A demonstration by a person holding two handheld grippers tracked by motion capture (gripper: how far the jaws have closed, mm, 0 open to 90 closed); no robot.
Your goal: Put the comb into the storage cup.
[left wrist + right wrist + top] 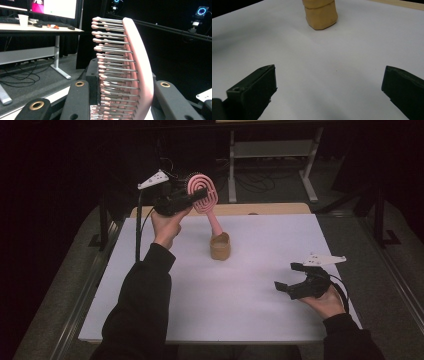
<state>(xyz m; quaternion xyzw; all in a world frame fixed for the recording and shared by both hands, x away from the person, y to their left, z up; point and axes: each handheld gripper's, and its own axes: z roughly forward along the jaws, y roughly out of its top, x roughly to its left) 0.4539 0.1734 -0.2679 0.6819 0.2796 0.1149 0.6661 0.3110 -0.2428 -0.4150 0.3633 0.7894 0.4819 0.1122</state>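
Left gripper [196, 196] jaws clamp the head of a pink plastic hairbrush with metal bristles [202, 190], handle slanting down into a small tan cup-like holder [220, 246] mid-table. Right gripper [292, 280] rests wide open, empty, low over the white table sheet [250, 300], well apart. Risk: the light holder may tip if the handle levers against its rim.

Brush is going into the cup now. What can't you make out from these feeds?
- Handle tip of the pink hairbrush: hidden by the rim of the tan cup in the high view, so contact with the bottom is unclear.
- Cup top: cut off by the upper edge in the right gripper view.
- Left gripper pads: masked by the bristles in the left gripper view.
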